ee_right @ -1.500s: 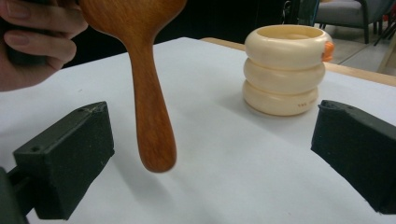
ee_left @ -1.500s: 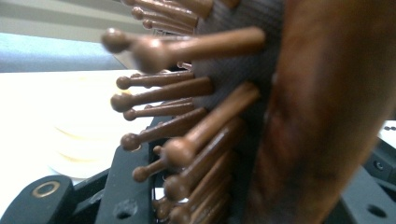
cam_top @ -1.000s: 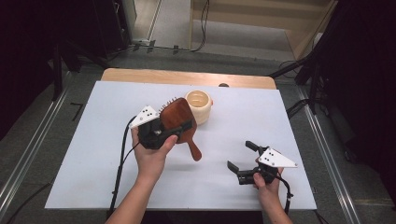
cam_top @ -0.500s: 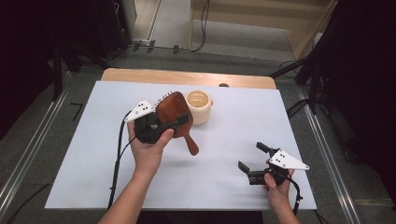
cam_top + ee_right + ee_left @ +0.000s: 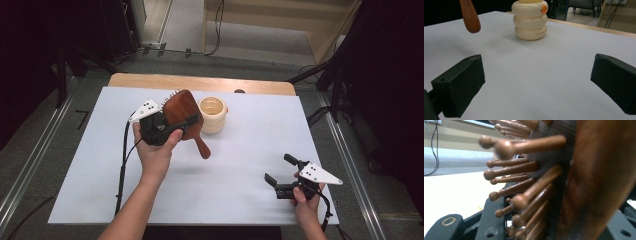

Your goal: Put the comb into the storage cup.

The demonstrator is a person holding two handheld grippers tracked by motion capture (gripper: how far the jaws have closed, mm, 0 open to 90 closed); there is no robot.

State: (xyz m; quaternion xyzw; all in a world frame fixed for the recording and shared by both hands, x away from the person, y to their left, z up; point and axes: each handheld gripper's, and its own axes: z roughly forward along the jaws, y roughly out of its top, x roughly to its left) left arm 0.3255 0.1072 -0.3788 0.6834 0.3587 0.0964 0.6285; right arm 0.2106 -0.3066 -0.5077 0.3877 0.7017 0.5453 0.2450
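Right gripper low over the near right of the white table, jaws apart with nothing between, left gripper raised mid-left, jaws clamped on a wooden brush, cream cup just beyond on the table

The left forearm comes up from the bottom edge, angled toward the middle of the table, hand wrapped around the left gripper, which is raised above the surface with its grey plate turned up and to the left. Its jaws are clamped tight on what they carry. The right hand sits low at the near right corner, holding the right gripper close over the table, jaws spread wide and nothing between them.
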